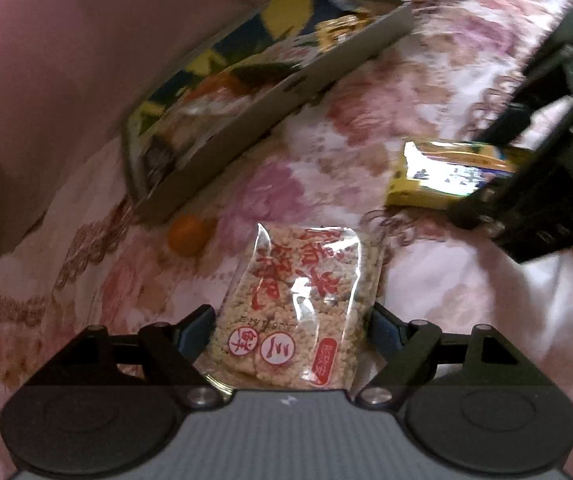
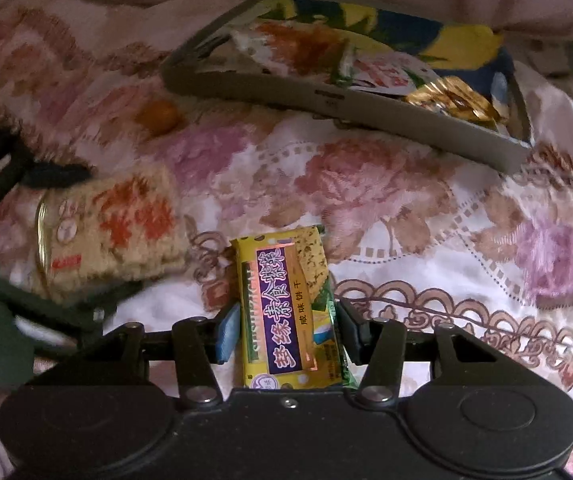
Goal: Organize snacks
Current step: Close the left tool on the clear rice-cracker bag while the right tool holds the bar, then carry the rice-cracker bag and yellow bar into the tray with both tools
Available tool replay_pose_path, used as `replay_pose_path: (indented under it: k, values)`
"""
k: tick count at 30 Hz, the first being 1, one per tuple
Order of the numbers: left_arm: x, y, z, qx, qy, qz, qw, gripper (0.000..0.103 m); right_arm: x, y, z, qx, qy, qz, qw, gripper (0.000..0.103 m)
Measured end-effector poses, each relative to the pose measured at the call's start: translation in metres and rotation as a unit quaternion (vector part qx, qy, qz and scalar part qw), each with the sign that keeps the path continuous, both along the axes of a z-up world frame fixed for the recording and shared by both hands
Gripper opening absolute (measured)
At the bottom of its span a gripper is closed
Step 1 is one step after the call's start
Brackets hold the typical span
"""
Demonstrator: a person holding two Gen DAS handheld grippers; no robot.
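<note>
While each gripper pinches 1 packet, yellow biscuit pack (image 2: 286,308) reads "SHISHIXIGNAI" (blurry).

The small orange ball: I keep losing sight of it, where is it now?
The small orange ball lies on the floral cloth, just off the near corner of the grey tray, up-left of the rice-cake packet; both views show it.

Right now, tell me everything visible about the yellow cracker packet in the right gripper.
The yellow cracker packet is a slim, glossy foil wrapper with a purple band of white characters, a cracker picture near its far end and green along one side. It points lengthwise away from the right gripper, whose blue-padded fingers bracket its sides, closed on it as far as shows. It sits over the floral cloth, clear of the snack tray.
</note>
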State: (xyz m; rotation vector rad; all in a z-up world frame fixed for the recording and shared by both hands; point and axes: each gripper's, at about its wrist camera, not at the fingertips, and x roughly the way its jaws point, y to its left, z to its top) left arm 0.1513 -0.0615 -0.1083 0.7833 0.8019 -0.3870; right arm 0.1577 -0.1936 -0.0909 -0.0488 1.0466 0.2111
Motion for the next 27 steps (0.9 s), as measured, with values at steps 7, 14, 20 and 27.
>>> replay_pose_path:
  k: [7,14,20,27]
  values:
    - [0.008,0.001,-0.001,-0.024,0.019,-0.002,0.9995,0.084,0.008,-0.001,-0.006,0.014,-0.007,-0.030,0.999,0.057]
    - [0.039,0.027,0.008,-0.121,0.084,0.070,0.9867,0.084,0.011,0.003,-0.005,0.028,-0.028,-0.050,0.998,0.053]
    - [0.043,0.041,0.022,-0.179,0.089,0.091,0.9755,0.083,0.006,0.006,0.006,0.032,-0.066,-0.055,0.996,0.052]
    - [0.050,0.055,0.039,-0.264,0.075,0.108,0.9555,0.083,0.000,0.006,0.026,0.024,-0.138,-0.049,0.989,0.052]
